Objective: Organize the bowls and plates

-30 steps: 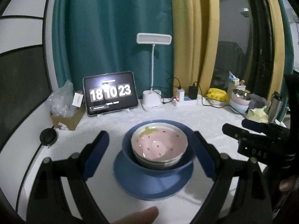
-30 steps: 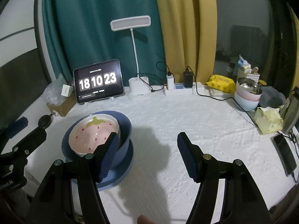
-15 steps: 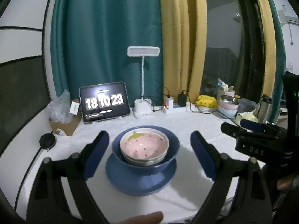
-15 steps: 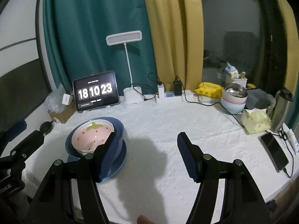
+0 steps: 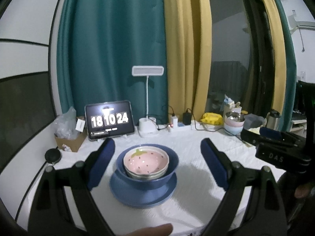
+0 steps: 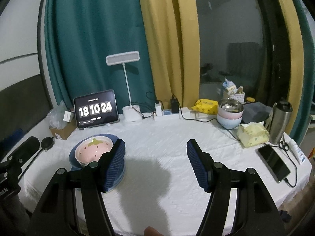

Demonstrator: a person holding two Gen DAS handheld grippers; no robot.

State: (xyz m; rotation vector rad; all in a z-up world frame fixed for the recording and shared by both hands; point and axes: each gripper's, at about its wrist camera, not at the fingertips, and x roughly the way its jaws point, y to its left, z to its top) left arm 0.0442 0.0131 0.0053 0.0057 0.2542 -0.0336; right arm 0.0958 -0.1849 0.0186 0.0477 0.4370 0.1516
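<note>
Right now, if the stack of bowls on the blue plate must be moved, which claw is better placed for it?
Left. The left claw is open with the stack centred between its fingers. The right claw faces bare cloth, the stack off to its left.

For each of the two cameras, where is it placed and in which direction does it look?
Left wrist: sits on the left gripper, facing the stacked bowls between its open fingers; a fingertip shows below.
Right wrist: sits on the right gripper, facing bare tablecloth, open and empty; the bowls lie left.
Shared: the bowls, the tablet clock, the lamp.
</note>
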